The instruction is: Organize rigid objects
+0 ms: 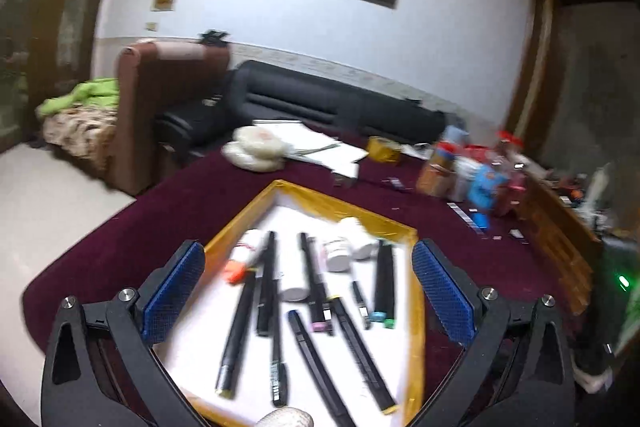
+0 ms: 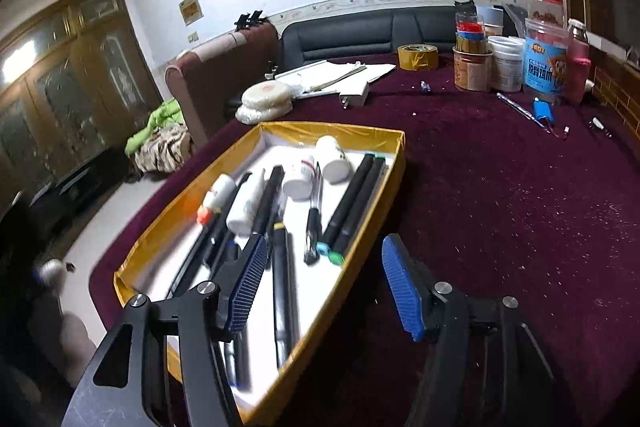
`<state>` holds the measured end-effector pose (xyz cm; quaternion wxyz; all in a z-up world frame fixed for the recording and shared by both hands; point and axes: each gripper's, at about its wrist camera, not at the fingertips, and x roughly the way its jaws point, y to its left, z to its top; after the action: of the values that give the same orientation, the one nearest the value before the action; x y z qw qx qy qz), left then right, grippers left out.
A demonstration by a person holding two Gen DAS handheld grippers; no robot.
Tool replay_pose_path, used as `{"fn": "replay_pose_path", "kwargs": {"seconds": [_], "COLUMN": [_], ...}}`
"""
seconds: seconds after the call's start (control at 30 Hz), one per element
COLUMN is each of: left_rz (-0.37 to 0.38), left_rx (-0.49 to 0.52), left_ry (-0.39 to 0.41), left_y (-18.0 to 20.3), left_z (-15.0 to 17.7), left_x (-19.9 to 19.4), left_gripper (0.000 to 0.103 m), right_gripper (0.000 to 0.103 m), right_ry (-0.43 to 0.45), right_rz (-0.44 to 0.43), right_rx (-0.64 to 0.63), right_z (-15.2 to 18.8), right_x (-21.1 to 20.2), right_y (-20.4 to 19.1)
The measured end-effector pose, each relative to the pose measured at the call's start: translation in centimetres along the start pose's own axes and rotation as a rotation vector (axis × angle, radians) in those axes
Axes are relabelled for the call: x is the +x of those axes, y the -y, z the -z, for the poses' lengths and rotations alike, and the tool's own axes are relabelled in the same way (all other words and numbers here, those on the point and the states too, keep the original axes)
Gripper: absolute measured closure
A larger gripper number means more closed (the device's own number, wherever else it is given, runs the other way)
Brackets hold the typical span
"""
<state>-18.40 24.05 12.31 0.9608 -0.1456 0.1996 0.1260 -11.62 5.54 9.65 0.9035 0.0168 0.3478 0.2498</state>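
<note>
A yellow-rimmed tray (image 1: 320,199) (image 2: 332,131) with a white floor lies on the maroon tablecloth. It holds several black marker pens (image 1: 316,279) (image 2: 352,203), small white bottles (image 1: 338,253) (image 2: 334,159) and a white bottle with an orange cap (image 1: 236,273) (image 2: 214,199). My left gripper (image 1: 308,247) hangs above the tray's near end, open wide, nothing between its blue pads. My right gripper (image 2: 325,239) is open over the tray's near right rim. Its left finger (image 2: 248,279) is above the pens and its right finger (image 2: 400,287) above the cloth outside the tray.
At the back of the table stand jars and tubs (image 2: 544,67), a yellow tape roll (image 2: 418,57), a white plug (image 2: 356,95), papers and round white packs (image 2: 266,99). A loose pen (image 2: 520,109) lies on the cloth at right. Sofas stand beyond the table.
</note>
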Motion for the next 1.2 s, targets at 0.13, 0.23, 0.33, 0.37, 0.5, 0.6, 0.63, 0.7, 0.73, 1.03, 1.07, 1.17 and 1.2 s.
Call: {"fn": "replay_pose_path", "kwargs": {"seconds": [0.13, 0.23, 0.33, 0.37, 0.5, 0.6, 0.63, 0.7, 0.73, 1.03, 1.07, 1.17, 1.2], "left_rz": [-0.018, -0.005, -0.021, -0.026, -0.055, -0.077, -0.079, -0.079, -0.079, -0.085, -0.085, -0.080, -0.080], "left_rx": [0.009, 0.004, 0.013, 0.011, 0.005, 0.012, 0.010, 0.005, 0.004, -0.003, -0.004, -0.012, -0.014], "left_ry": [-0.064, -0.107, -0.136, -0.142, -0.153, -0.154, -0.154, -0.155, -0.157, -0.167, -0.168, -0.178, -0.183], "left_y": [0.4, 0.6, 1.1, 1.1, 0.9, 0.6, 0.5, 0.3, 0.2, -0.5, -0.5, -0.8, -0.9], "left_z": [0.5, 1.2, 1.7, 1.8, 2.0, 2.1, 2.1, 2.1, 2.1, 2.2, 2.2, 2.2, 2.2], "left_x": [0.5, 0.8, 1.4, 1.6, 1.8, 1.6, 1.6, 1.6, 1.6, 1.8, 1.8, 2.0, 2.1], "left_gripper": [0.000, 0.000, 0.000, 0.000, 0.000, 0.000, 0.000, 0.000, 0.000, 0.000, 0.000, 0.000, 0.000], "right_gripper": [0.047, 0.047, 0.047, 0.047, 0.047, 0.047, 0.047, 0.047, 0.047, 0.047, 0.047, 0.047, 0.047], "right_ry": [-0.017, -0.020, -0.016, -0.014, -0.006, -0.011, -0.013, -0.016, -0.017, -0.030, -0.031, -0.035, -0.037], "right_rz": [-0.006, 0.002, 0.014, 0.019, 0.032, 0.033, 0.034, 0.037, 0.038, 0.043, 0.045, 0.044, 0.045], "right_rx": [0.007, 0.013, 0.006, -0.002, -0.033, -0.038, -0.039, -0.042, -0.044, -0.063, -0.066, -0.072, -0.074], "right_z": [1.1, 1.7, 2.0, 2.1, 2.4, 2.6, 2.6, 2.7, 2.7, 2.9, 2.9, 3.0, 3.0], "right_x": [-0.1, -0.3, -0.7, -0.8, -1.3, -1.4, -1.4, -1.3, -1.3, -1.2, -1.2, -1.1, -1.1], "right_y": [0.4, 0.6, 0.5, 0.4, -0.3, -0.7, -0.8, -1.0, -1.1, -1.9, -2.0, -2.3, -2.3]}}
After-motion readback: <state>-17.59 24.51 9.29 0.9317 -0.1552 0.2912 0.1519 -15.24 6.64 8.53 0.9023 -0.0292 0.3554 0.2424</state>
